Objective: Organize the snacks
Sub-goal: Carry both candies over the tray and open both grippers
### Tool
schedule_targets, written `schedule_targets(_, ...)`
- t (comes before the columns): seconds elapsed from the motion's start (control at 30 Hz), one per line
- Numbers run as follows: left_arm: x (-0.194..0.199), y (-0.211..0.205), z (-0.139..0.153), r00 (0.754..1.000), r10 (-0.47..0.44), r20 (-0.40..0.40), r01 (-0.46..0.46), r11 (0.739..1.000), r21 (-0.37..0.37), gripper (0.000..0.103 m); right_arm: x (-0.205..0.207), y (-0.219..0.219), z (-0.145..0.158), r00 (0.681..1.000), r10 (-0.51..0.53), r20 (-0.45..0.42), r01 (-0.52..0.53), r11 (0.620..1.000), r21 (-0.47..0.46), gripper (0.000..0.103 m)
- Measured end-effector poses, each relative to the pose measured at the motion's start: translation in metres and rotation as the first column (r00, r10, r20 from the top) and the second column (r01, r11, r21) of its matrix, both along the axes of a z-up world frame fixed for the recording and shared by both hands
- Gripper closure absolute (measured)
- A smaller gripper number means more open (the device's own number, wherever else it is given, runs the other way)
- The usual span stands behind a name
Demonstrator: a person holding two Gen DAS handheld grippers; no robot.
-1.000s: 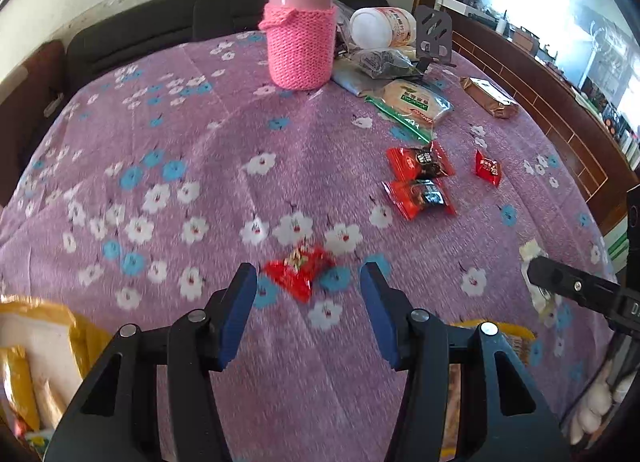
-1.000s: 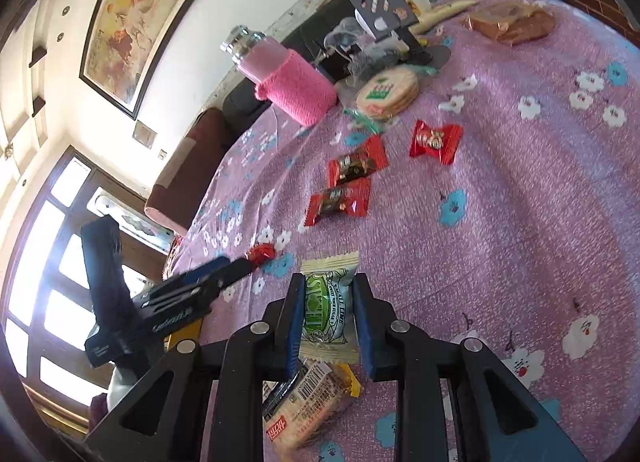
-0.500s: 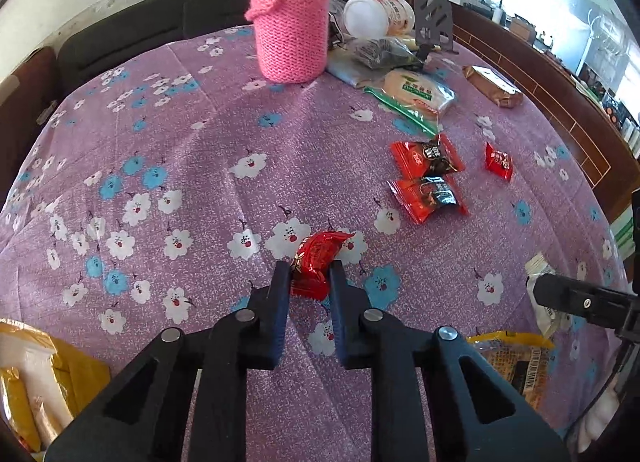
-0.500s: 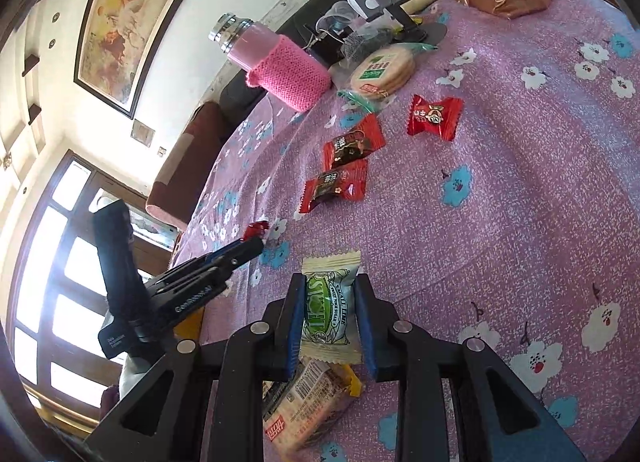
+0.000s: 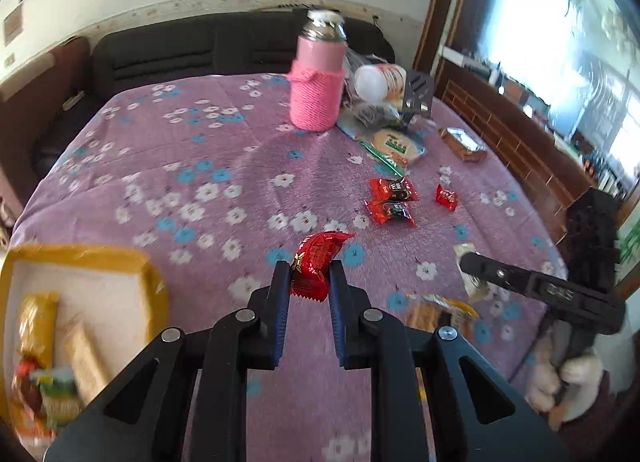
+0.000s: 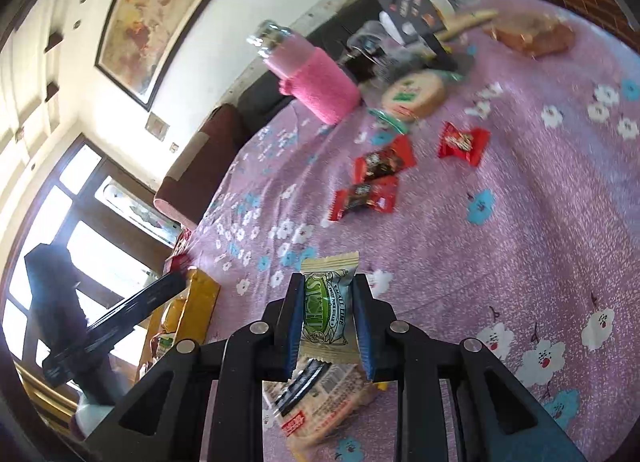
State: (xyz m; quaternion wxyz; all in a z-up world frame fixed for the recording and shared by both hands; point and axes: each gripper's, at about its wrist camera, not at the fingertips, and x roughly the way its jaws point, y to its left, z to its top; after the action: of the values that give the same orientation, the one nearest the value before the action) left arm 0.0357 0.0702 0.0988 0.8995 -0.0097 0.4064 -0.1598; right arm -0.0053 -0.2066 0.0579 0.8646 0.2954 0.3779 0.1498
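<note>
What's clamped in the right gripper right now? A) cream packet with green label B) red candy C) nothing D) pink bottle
A: the right gripper is shut on the cream packet with green label, both pads pressing its sides, in the right wrist view.

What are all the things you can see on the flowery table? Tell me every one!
red candy: 1, red, in left gripper
green-label packet: 1, cream, in right gripper
red snack packets: 3, red, mid-table
round cracker pack: 1, pale, near bottle
brown packet: 1, far right
bottle: 1, pink, far side
box: 1, yellow, left edge, holds snacks
tablecloth: 1, purple, flowered
left gripper: 1, black, shut
right gripper: 1, black, shut
</note>
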Motion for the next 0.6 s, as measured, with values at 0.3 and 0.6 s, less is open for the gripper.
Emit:
schedule_targets(0.3, -0.109, 0.12, 0.03, 0.962, 0.261, 0.077, -0.253, 0.963, -0.095, 0.086, -0.018, 0.058, 0.027, 0.993, 0.101, 0.064, -0.093, 0.989, -0.113, 0.079)
schedule_targets(0.6, -0.121, 0.187, 0.007, 0.927, 0.374, 0.018, -0.368, 0.92, -0.137, 0.086, -0.027, 0.225, 0.054, 0.923, 0.384, 0.004, -0.377, 0.908, -0.181, 0.079)
